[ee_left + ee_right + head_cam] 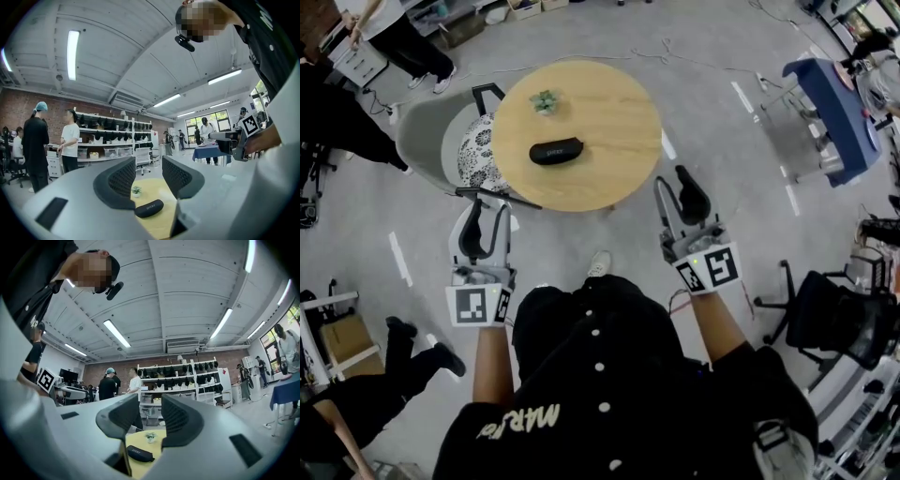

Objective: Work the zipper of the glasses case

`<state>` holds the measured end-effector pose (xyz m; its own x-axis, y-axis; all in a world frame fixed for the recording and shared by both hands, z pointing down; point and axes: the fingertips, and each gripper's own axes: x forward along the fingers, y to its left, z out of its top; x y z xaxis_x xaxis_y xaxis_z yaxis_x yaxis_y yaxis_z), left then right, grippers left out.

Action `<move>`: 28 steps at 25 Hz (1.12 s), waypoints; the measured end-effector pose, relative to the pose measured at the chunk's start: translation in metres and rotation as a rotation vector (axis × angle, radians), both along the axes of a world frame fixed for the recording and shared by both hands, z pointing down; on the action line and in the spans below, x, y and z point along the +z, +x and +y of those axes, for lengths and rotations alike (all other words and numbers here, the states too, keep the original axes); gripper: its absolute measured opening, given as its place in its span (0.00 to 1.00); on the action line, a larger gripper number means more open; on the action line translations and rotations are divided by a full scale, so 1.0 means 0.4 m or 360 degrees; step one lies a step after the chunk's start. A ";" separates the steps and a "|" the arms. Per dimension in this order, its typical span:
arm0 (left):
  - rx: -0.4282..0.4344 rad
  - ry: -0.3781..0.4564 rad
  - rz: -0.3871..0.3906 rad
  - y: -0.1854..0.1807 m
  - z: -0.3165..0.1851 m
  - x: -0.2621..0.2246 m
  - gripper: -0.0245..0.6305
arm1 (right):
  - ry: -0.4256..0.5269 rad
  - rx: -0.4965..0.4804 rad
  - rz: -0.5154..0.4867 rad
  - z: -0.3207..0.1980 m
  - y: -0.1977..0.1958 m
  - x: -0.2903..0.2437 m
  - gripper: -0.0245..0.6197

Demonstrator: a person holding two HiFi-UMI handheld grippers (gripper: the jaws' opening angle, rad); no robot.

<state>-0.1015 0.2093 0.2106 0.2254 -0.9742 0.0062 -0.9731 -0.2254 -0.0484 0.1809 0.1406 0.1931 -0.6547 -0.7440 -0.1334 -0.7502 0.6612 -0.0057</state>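
Round wooden table (614, 173) in the upper middle of the head view, with a small green plant (546, 102) near its top edge. On the table's left side, a grey chair (427, 141) pushed close, its spotted cushion (476, 155) partly hidden under the table top. Black glasses case (556, 151) lying flat on the table, left of the middle, just below the plant but not touching it. Long side running left to right across the picture, right end tipped a little higher than the left. Zipper too small to make out. Bare wood all round the case, most of it to the right, and the near rim of the table well apart from it. Left gripper (486, 221) below the table's lower left rim, close to the chair's black arm, fingers spread wide with only air between them. Right gripper (677, 193) just off the lower right rim, fingers wide too, gripping nothing. In both gripper views, the case far off and low in the gap between the pads. White shoe (599, 263) on the grey floor right below the table. Farther out, a blue table (834, 103) at upper right, a black office chair (834, 319) at lower right, people standing (403, 37) at upper left and dark legs (412, 361) at lower left, all well apart from the round table.
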 end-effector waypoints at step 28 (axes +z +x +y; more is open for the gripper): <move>0.0491 -0.0532 -0.0303 0.019 -0.500 0.353 0.30 | -0.0308 -0.0200 0.0338 -0.466 -0.169 0.301 0.25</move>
